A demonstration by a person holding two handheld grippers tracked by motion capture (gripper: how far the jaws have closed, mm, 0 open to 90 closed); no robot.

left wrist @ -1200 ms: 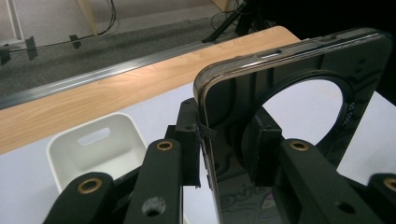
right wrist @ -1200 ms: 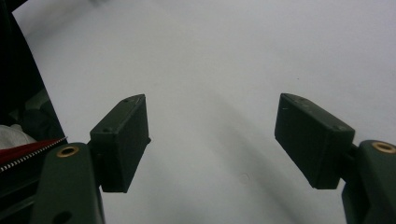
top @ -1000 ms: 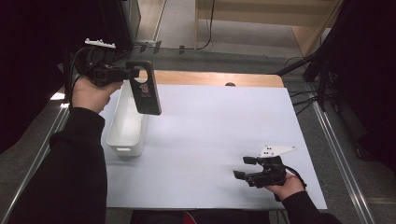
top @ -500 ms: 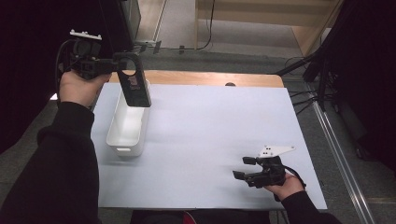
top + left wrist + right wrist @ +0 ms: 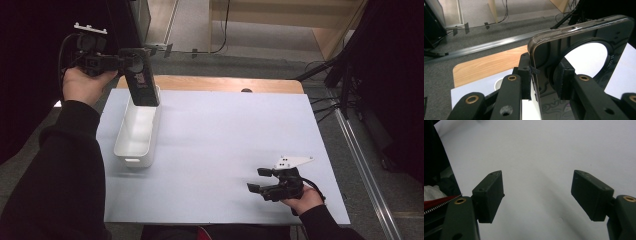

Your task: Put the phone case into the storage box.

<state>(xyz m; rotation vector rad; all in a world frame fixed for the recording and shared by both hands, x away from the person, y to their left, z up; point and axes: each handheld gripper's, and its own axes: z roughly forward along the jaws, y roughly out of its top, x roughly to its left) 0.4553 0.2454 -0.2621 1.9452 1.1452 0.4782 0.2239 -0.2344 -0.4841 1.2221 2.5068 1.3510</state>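
Dark flat rectangular case with a round cut-out hangs at upper left of the high view, above the white plastic bin, clamped by the left gripper. Right gripper, lower right, rests wide open, holding nothing, on the white table surface.

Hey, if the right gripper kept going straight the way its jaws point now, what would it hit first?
Probably nothing but the white table sheet. The right gripper, jaws open and empty, points left across bare surface. The white bin sits farther left and back, likely off that line, though depth is hard to judge.
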